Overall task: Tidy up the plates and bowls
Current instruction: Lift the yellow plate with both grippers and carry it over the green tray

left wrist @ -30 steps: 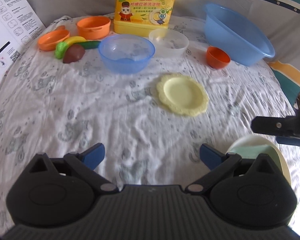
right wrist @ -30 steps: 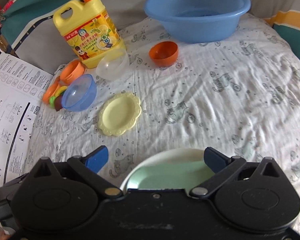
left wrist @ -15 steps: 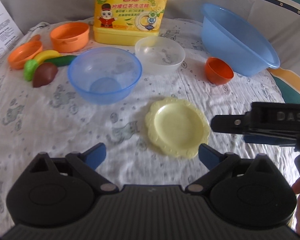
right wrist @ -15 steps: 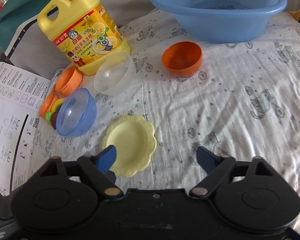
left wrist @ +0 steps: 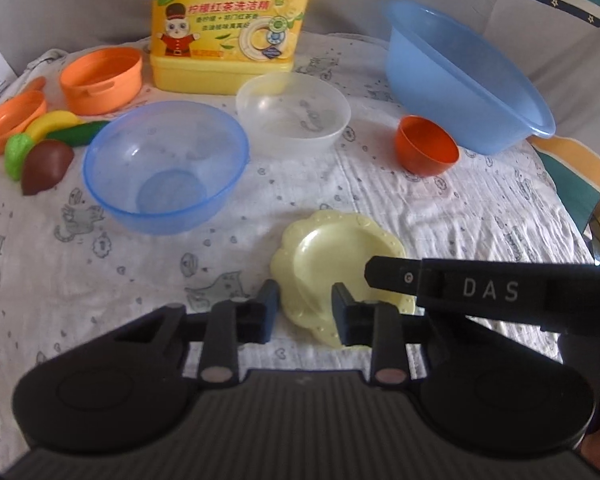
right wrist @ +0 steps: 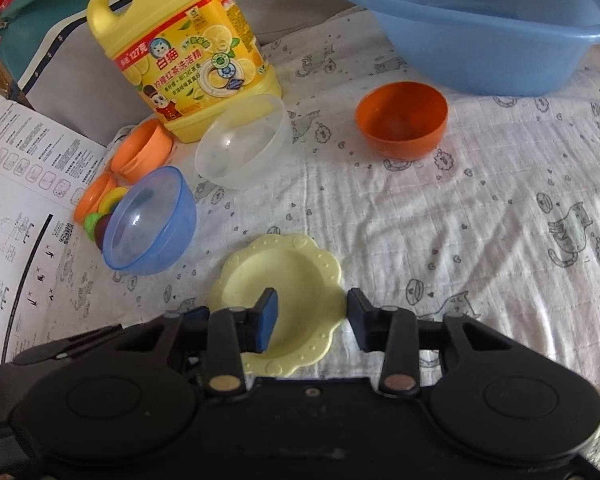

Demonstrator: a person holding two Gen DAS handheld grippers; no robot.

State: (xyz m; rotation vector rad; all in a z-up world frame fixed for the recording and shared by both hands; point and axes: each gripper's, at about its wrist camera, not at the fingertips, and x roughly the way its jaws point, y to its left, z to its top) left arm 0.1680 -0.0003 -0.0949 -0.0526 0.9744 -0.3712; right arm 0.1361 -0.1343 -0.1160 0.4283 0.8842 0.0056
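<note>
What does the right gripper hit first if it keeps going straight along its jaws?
Likely the yellow scalloped plate: the right gripper has its jaws open right over the plate's near part. Beyond that lies bare cloth, then the orange bowl. Height above the plate is unclear.

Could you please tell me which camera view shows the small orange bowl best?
The right wrist view: the small orange bowl faces the camera, so its whole rim and inside show. In the left wrist view, the bowl is tipped away rightward, showing mostly its outer wall.
</note>
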